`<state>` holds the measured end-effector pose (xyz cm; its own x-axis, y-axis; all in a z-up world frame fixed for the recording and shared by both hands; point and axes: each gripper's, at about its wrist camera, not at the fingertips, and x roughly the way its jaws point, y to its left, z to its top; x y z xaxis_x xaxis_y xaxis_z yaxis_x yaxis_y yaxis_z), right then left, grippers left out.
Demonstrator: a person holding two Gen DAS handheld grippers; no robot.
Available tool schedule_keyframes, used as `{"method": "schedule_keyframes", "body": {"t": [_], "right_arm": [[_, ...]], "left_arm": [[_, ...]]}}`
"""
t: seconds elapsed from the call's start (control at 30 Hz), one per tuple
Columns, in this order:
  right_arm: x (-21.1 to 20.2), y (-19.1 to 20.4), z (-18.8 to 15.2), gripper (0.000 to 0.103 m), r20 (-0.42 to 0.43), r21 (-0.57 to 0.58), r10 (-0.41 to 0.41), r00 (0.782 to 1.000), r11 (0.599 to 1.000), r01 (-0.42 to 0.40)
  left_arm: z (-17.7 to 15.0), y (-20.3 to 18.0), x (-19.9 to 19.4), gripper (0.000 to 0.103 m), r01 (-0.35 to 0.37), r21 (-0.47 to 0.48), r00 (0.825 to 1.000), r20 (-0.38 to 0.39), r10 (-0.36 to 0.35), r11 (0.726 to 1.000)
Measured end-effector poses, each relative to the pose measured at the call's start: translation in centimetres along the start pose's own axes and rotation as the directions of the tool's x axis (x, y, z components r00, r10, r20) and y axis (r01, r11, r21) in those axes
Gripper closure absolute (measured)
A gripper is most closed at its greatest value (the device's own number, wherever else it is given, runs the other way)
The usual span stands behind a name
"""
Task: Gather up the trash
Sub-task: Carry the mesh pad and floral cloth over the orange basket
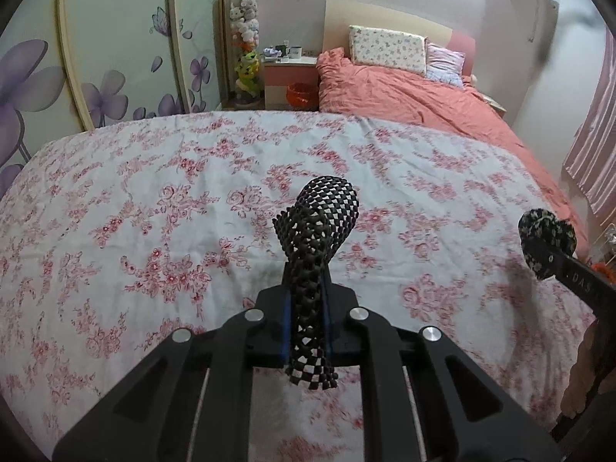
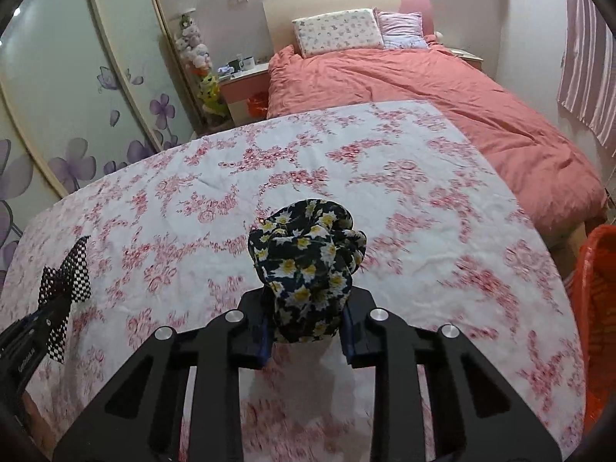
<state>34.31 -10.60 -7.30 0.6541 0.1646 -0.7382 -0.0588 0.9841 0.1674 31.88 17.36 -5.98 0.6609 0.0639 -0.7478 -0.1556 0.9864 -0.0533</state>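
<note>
A black-and-white checkered cloth (image 1: 319, 265) is clamped between the fingers of the left gripper (image 1: 308, 331), held above the floral sheet (image 1: 154, 211). Its long axis is laid along the fingers, pointing forward toward the headboard end of the bed: a short tail hangs out behind the pads, and the bunched, rounded end projects ahead of them. The same cloth (image 2: 65, 281) is seen at the left edge of the right wrist view, raised over the near left part of the sheet. Further right, a dark cloth printed with yellow-and-white daisies (image 2: 308, 265) is gripped by the right gripper (image 2: 306, 327), its jaws closed on the lower part of the wad. This cloth is crumpled into a roughly upright lump with no clear long axis, its bulk bulging forward past the fingertips, above the middle of the sheet. Beyond the sheet's far edge a salmon duvet (image 2: 442, 88) is spread. An orange basket (image 2: 596, 308) is seen just off the sheet's right edge.
</note>
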Motion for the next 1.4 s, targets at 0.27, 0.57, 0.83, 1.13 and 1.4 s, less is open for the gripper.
{"method": "schedule_keyframes", "body": {"t": [0.27, 0.57, 0.83, 1.13, 1.4], "right_arm": [[-4.1, -1.4, -0.5, 0.076, 0.052, 0.015, -0.007, 0.999, 1.000, 0.006], [-8.7, -3.2, -1.3, 0.076, 0.114, 0.033, -0.025, 0.993, 0.999, 0.021], [-12.5, -6.4, -3.1, 0.076, 0.160, 0.074, -0.034, 0.986, 0.997, 0.022], [-15.0, -10.3, -4.3, 0.076, 0.189, 0.133, -0.077, 0.979, 0.990, 0.052], [-16.5, -14.1, -5.4, 0.076, 0.204, 0.192, -0.116, 0.972, 0.978, 0.077]], "left_arm": [[0.0, -1.4, -4.1, 0.090, 0.031, 0.016, 0.998, 0.058, -0.031, 0.999], [-0.4, -4.0, -8.0, 0.090, 0.069, 0.056, 0.992, 0.103, -0.075, 0.996], [-1.4, -7.7, -10.4, 0.090, 0.130, 0.106, 0.982, 0.121, -0.143, 0.986], [-2.5, -14.1, -11.7, 0.090, 0.209, 0.188, 0.967, 0.110, -0.232, 0.960], [-3.4, -19.8, -12.4, 0.090, 0.280, 0.245, 0.948, 0.082, -0.307, 0.928]]}}
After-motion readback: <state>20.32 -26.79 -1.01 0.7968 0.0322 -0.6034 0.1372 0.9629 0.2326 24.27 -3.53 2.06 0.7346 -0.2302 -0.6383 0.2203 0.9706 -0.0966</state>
